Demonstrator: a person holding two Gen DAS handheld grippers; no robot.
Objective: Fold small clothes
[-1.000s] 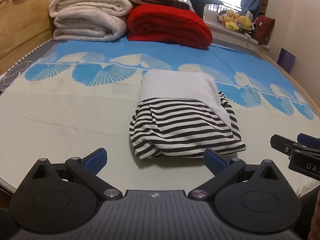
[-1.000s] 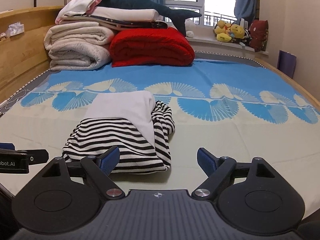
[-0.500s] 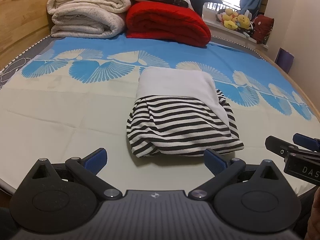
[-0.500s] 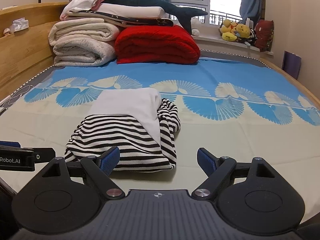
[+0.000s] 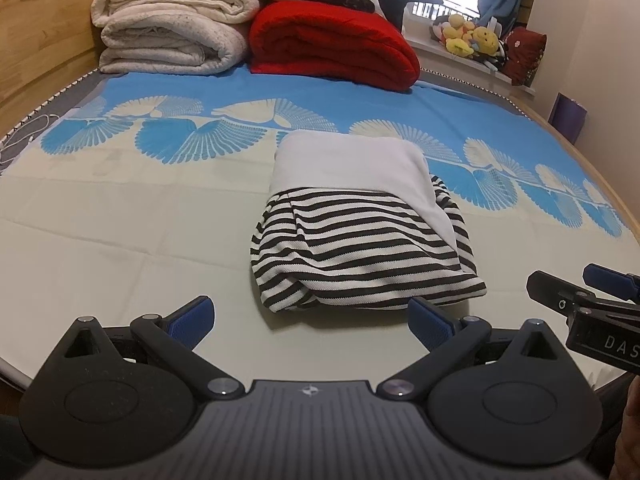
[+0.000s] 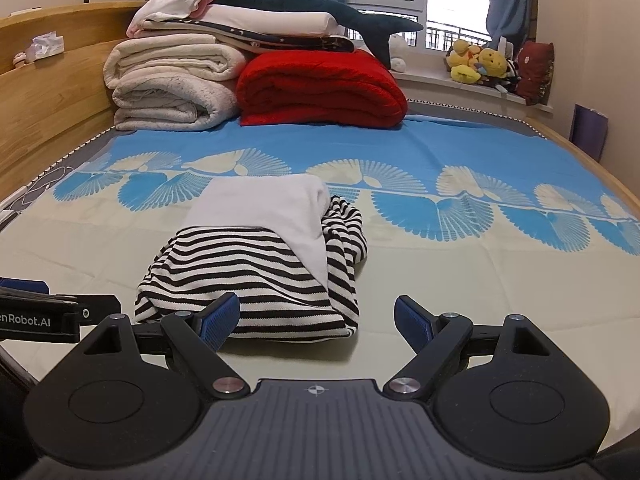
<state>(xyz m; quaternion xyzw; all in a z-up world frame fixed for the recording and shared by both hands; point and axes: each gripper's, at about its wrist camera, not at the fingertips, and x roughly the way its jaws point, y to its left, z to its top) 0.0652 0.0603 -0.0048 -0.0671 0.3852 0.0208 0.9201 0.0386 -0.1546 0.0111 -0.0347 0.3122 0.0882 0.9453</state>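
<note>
Tools level, spread wide, empty, side by side before folded garment [image 5: 360,236].

Left gripper [image 5: 310,320] and right gripper [image 6: 316,320]: black linkage arms, silver screws, grey ribbed body, blue textured fingers [image 5: 192,318], white lettering.

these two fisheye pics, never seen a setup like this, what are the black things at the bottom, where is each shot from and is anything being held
The black shapes are hand-held grippers, one in each of a person's hands, with no robot arm. A camera on each looks forward along its two blue-tipped fingers.

One picture is from the left gripper, the other from the right gripper. Each also catches the other at its edge.

Both are open and hold nothing.

In front of them, on the bed sheet, lies a folded striped garment with a white part on top. Behind are rolled cream blankets, a red blanket and a plush shark.
</note>
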